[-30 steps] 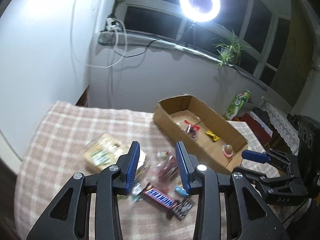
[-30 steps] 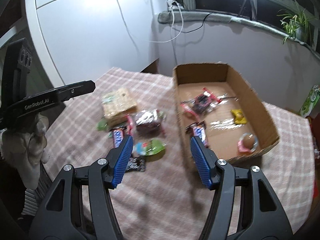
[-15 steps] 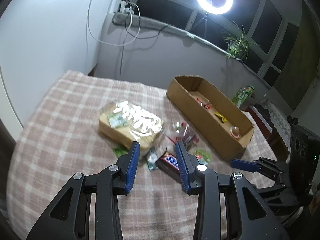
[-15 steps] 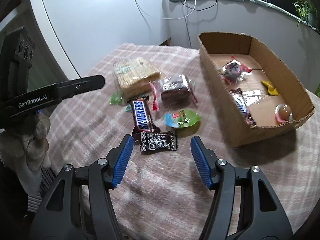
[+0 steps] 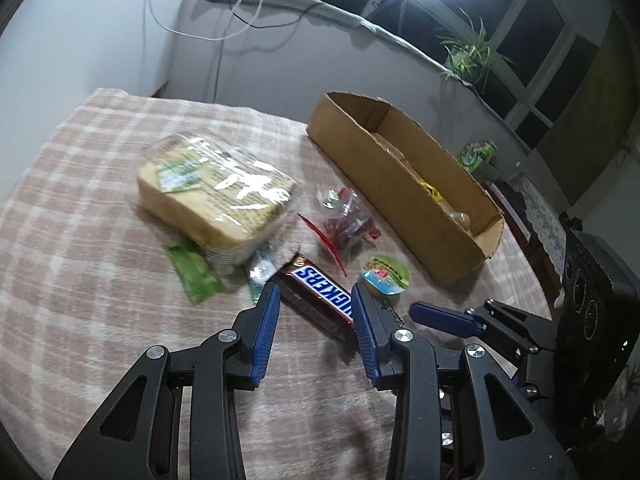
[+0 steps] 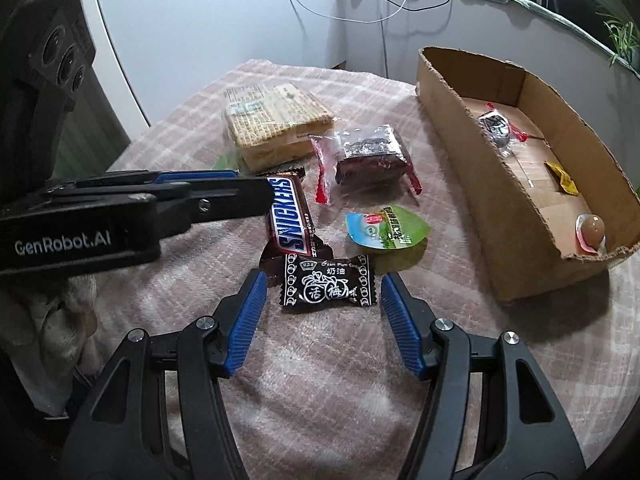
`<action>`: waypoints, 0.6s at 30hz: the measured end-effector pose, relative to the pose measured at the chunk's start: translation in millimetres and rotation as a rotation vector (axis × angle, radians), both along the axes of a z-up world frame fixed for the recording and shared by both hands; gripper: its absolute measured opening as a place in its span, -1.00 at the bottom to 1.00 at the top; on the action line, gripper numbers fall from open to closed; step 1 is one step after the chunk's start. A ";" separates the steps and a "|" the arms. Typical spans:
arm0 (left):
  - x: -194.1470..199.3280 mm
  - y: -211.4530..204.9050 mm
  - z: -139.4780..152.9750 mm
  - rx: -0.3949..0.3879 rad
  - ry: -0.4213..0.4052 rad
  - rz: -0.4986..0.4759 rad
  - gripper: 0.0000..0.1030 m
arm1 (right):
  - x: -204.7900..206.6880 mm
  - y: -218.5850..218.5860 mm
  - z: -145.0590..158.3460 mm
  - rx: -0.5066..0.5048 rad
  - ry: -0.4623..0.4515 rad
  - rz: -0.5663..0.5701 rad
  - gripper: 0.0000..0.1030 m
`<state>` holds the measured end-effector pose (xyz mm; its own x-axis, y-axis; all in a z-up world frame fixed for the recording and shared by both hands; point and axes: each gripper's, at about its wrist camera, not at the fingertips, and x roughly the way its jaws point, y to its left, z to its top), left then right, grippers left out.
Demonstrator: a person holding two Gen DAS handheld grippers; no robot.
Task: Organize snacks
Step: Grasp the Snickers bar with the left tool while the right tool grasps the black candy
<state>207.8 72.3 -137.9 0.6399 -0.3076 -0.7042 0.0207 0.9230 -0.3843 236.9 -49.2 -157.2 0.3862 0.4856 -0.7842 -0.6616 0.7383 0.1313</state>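
Observation:
A Snickers bar [image 5: 320,292] lies on the checked cloth, and my left gripper [image 5: 316,300] stands open with a finger on each side of it, pads not pressing. From the right wrist view that gripper [image 6: 256,192] reaches in from the left over the bar [image 6: 290,216]. My right gripper [image 6: 322,284] is open around a black plum candy [image 6: 328,286] lying flat. Close by are a cracker pack [image 6: 276,120], a dark red-wrapped snack [image 6: 372,152] and a green jelly cup [image 6: 386,226]. The cardboard box [image 6: 480,136] at the right holds a few small sweets.
A green sachet [image 5: 194,270] pokes out from under the cracker pack [image 5: 216,192]. The box [image 5: 400,184] runs along the table's far right. Behind it are a green carton [image 5: 476,154], a plant and a ring light. The cloth's near edge is close below both grippers.
Both grippers have come down and closer to the snacks. The left now straddles the Snickers bar, the right the black candy. Neither jaw gap has changed.

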 end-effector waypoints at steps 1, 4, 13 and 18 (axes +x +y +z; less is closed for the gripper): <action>1.3 -1.2 -1.2 0.000 0.004 -0.005 -0.31 | 0.6 1.2 -1.3 -0.004 0.000 0.003 0.21; 5.6 -4.8 -4.8 0.002 0.019 -0.017 -0.31 | 2.6 4.3 -4.6 -0.020 -0.009 0.012 0.16; 19.0 -11.7 -16.1 0.017 0.061 -0.029 -0.31 | 7.7 -2.7 -4.2 -0.040 -0.019 0.021 -0.29; 26.6 -18.2 -15.3 0.048 0.059 -0.024 -0.15 | 8.9 -6.8 -4.0 -0.035 -0.016 0.020 -0.37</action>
<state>234.4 54.0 -153.1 0.5893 -0.2876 -0.7550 0.0219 0.9398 -0.3410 245.9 -56.0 -161.2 0.3892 0.4658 -0.7947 -0.6780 0.7289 0.0952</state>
